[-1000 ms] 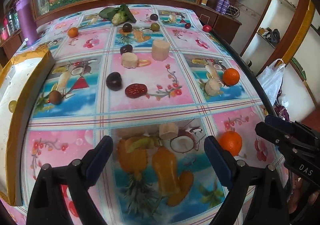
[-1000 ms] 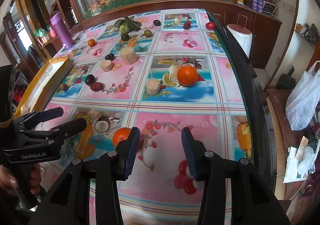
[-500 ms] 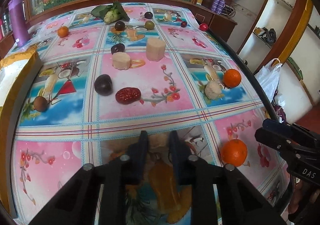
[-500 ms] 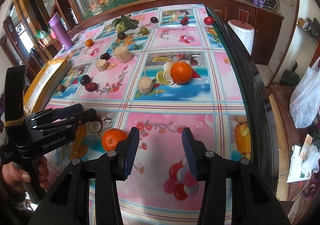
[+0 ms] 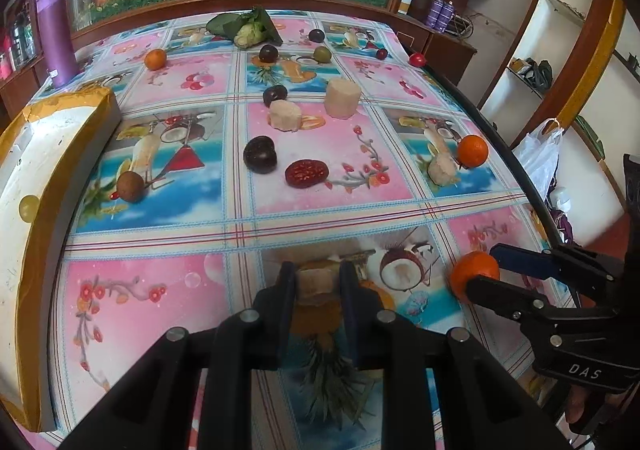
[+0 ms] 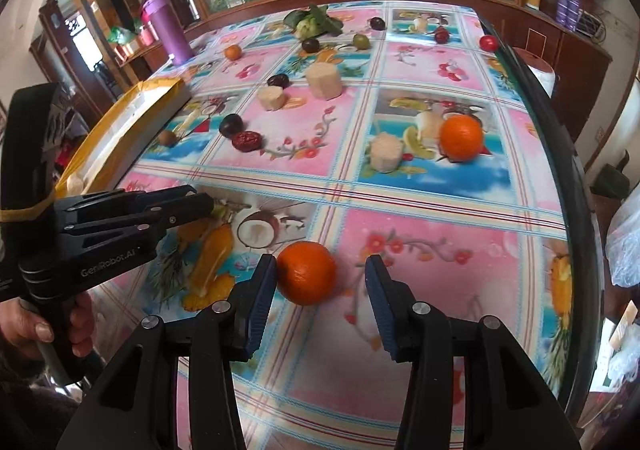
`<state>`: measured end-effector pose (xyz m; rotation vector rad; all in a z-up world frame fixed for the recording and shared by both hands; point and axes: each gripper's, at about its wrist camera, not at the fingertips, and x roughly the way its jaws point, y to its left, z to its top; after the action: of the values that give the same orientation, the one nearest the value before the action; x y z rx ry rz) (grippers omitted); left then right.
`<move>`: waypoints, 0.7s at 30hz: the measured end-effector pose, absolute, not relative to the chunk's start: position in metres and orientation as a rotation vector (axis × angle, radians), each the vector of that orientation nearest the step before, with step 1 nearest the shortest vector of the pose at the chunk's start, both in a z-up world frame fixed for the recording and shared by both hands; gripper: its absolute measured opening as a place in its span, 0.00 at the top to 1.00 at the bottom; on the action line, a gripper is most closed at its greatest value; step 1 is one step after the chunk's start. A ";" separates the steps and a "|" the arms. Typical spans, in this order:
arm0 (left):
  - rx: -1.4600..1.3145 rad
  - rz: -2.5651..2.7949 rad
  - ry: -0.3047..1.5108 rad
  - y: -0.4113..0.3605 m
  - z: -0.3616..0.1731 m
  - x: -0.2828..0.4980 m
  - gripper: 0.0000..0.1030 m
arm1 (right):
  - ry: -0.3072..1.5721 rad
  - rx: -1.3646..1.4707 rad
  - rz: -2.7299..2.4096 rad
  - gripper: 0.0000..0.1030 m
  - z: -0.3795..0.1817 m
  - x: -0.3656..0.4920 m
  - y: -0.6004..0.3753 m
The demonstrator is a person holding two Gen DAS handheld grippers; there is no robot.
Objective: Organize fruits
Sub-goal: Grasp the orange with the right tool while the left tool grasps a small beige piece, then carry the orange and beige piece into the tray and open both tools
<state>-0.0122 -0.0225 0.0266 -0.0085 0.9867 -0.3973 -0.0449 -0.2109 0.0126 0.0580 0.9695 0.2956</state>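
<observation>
My left gripper [image 5: 317, 282] is shut on a pale cream fruit chunk [image 5: 315, 285] at the near part of the table. It also shows at the left of the right wrist view [image 6: 200, 205]. My right gripper [image 6: 320, 274] is open, its jaws on either side of an orange [image 6: 306, 273], the left jaw close to it. In the left wrist view that orange [image 5: 474, 274] sits between the right gripper's fingers [image 5: 500, 290]. Other fruit lies further out: a second orange [image 6: 461, 137], a cream chunk [image 6: 385, 151], a red date [image 5: 306, 173], a dark plum [image 5: 260, 154].
A white box with a yellow rim [image 5: 36, 169] lies along the table's left side, a small pale ball [image 5: 29, 207] in it. Two more cream chunks [image 5: 285, 114], a brown fruit [image 5: 129, 186], a purple bottle [image 5: 56, 37] and leafy greens [image 5: 244, 29] lie further back. The table's right edge [image 6: 560, 153] is near.
My left gripper went from wide open to shut on the cream chunk. My right gripper moved left and forward until the near orange came between its open jaws.
</observation>
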 end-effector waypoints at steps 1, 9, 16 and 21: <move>-0.013 -0.398 0.987 -0.020 0.027 -0.013 0.76 | 0.978 0.054 0.295 0.56 0.012 -0.044 -0.208; -0.032 -0.402 0.993 -0.002 0.026 -0.018 0.76 | 0.984 -0.027 0.282 0.61 0.006 -0.042 -0.185; -0.048 -0.409 0.990 0.009 0.030 -0.022 0.76 | 0.971 -0.012 0.241 0.71 0.014 -0.048 -0.190; -0.059 -0.412 0.978 0.017 0.037 -0.024 0.76 | 0.942 -0.002 0.217 0.71 0.025 -0.055 -0.191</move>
<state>-0.0243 0.0171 0.0369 -0.0589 0.9776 -0.4122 -0.0550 -0.1912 0.0252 -0.0018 0.9421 0.2168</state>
